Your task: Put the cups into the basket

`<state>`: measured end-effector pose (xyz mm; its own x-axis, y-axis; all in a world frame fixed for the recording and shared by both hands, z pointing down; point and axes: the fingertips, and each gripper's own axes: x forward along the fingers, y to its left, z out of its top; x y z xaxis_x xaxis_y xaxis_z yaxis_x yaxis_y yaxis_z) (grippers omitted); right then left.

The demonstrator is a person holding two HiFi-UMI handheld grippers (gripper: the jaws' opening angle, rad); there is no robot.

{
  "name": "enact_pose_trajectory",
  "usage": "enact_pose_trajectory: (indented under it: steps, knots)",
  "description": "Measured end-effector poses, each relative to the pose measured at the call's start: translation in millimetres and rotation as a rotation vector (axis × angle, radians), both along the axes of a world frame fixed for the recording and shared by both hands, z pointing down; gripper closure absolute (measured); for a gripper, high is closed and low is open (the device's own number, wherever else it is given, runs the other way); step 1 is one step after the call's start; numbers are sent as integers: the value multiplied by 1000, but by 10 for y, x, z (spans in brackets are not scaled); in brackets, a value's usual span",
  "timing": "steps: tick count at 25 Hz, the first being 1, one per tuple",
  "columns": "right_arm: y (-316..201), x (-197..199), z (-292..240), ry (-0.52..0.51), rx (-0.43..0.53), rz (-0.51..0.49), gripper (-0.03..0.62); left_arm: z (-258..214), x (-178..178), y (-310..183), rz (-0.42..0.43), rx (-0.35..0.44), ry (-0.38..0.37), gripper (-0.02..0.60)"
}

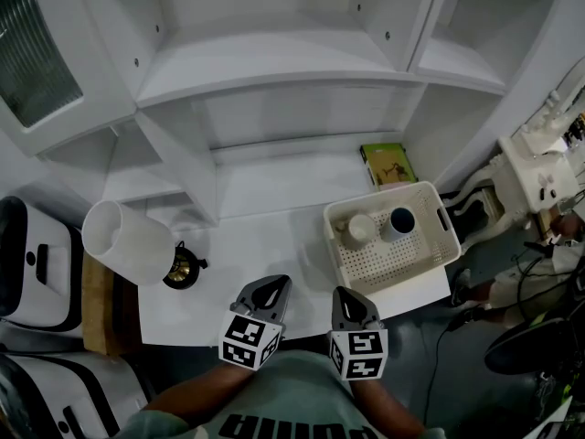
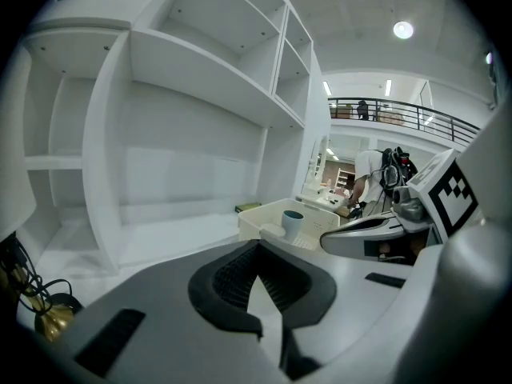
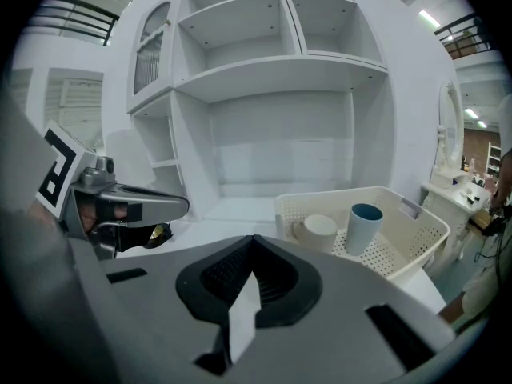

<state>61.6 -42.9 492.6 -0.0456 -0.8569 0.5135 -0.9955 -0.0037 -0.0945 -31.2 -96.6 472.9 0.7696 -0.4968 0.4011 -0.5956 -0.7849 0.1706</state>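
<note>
White is the colour of nearly everything here: the desk (image 1: pixel 274 236), the shelves (image 1: pixel 274 80) behind it and the walls. The cream basket (image 1: pixel 437 245), full of little holes, sits on the desk at the right of the middle of the head view. Two cups are already inside it. A cream cup (image 1: pixel 358 230) is at the left, and a cup with a blue inside (image 1: pixel 399 223) stands upright just beside it. I see no other cup on the desk, so I think the job is done, or nearly. The left tool (image 1: pixel 267 293) and the right tool (image 1: pixel 350 302) hang side by side over the near edge of the desk, low in the frame, well apart from the basket. Each tool has its jaws closed together, and there is nothing between them. A lamp with a white shade (image 1: pixel 123 240) and a shiny gold base sits at the left of the desk. A green book (image 1: pixel 388 165) lies behind the basket. At the far right there is a small white cupboard (image 1: pixel 539 176), with dark cables (image 1: pixel 530 282) on the grey floor below it.
</note>
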Motion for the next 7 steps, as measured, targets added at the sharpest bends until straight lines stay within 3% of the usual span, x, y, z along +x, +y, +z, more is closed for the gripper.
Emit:
enact_pose_trajectory:
  steps: [7]
  knots:
    - [-21, 44, 11, 16, 1, -9, 580, -8, 20, -19, -9, 3, 2, 575]
